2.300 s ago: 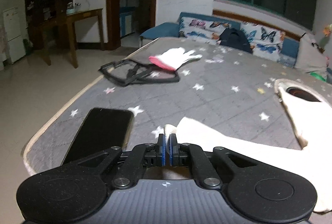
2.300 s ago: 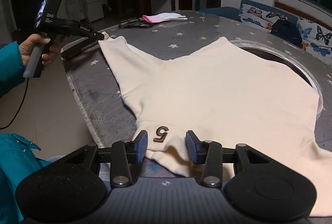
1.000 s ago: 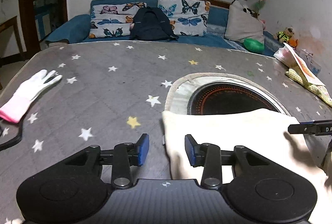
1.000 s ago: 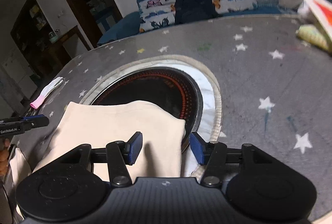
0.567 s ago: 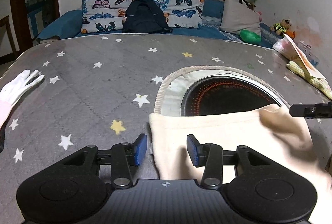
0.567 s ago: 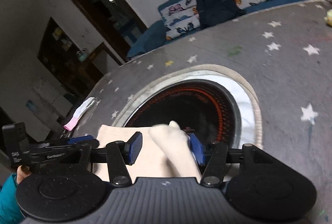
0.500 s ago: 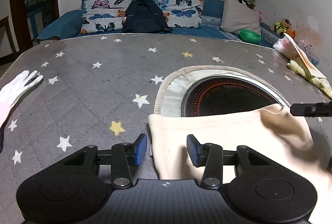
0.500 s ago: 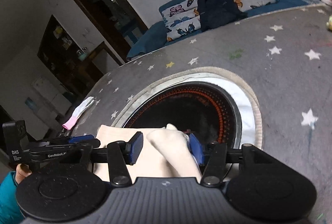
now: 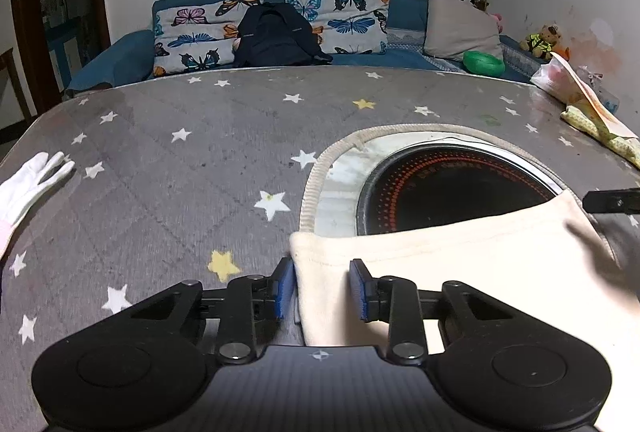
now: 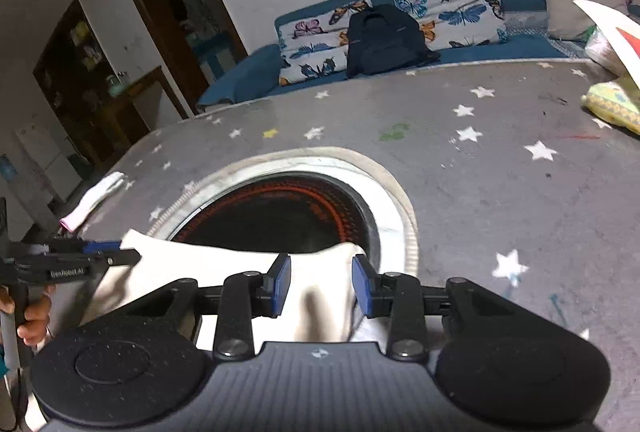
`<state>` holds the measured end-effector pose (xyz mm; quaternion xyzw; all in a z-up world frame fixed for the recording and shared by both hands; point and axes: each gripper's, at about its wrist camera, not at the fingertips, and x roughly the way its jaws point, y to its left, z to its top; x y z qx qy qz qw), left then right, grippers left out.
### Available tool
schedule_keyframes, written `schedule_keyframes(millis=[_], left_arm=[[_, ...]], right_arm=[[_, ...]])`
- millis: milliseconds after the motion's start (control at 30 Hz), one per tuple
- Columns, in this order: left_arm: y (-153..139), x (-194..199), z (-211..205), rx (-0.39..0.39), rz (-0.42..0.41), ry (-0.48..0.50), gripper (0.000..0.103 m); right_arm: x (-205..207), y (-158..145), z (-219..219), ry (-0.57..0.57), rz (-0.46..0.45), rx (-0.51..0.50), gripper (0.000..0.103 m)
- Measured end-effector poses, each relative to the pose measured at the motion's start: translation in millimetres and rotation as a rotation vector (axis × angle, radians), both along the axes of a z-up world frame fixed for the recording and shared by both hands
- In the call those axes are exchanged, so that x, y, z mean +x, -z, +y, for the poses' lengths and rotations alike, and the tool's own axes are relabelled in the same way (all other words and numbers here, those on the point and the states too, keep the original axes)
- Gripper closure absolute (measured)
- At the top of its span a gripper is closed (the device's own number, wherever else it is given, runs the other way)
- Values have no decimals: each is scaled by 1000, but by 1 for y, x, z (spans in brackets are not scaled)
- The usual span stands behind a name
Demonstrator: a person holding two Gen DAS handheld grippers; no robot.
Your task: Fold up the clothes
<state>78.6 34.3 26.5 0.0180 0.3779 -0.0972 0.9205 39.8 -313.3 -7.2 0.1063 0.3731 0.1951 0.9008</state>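
Fingers (image 9: 285, 286) of the left gripper (image 9: 322, 288) stand parted, a corner of the cream garment (image 9: 440, 256) between the pads, no pinch visible. The right gripper (image 10: 322, 286) is likewise spread around a raised fold of the garment (image 10: 328, 296). The folded cloth lies at the table's (image 9: 180, 167) near edge, its long axis running left to right, partly covering the round black cooktop (image 9: 452, 187). "GenRobot.AI" reads on the left gripper in the right-wrist view. A white glove (image 9: 28, 187) lies at the left edge.

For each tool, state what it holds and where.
Nothing is gripped. Both the left tool and right tool are open, each straddling a corner of the cream fabric garment.
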Motion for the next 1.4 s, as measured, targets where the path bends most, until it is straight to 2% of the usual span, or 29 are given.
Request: schedule_keyframes(millis=[167,267,333,367,500,533,633,767,900,1033,1100,1233,1400], left_arm=[[2,2,-5,31,-14,10,72],[2,3,-8,50,-25,19,85],[2,4,-11,94,-54,15,92],[3,5,-13,120,-70,12,92],[5,10,-13,143,-91,4,92],[4,10,-12,139,-91,-2,89],[0,8,-7,115,-85,-12,86],[-14,-13,-4,68,-87,5,86],[-24,-55,-8,-20,-65,87,86],[-22,-100,-15,-56,-43,153,86],[-18,-121,-18,-51,-46,163,86],[-10,-145,-14,-57,-32,147,86],[2,-149,-7,-44,-32,96,86]], right_arm=[[3,10,4,0,2,-41,69],[5,15,15,-5,-9,-121,70],[4,16,22,-2,-37,-189,77],[3,16,25,-1,-52,-224,77],[0,17,38,4,-114,-363,75],[-1,17,41,5,-129,-397,75],[-8,8,34,8,-134,-364,75],[-36,-10,24,-51,-147,-299,75],[-78,-20,25,-132,-138,-223,75],[-126,-21,35,-210,-134,-184,75],[-147,-17,40,-229,-133,-185,75],[-174,-6,39,-217,-124,-184,75],[-192,2,29,-147,-128,-186,75]])
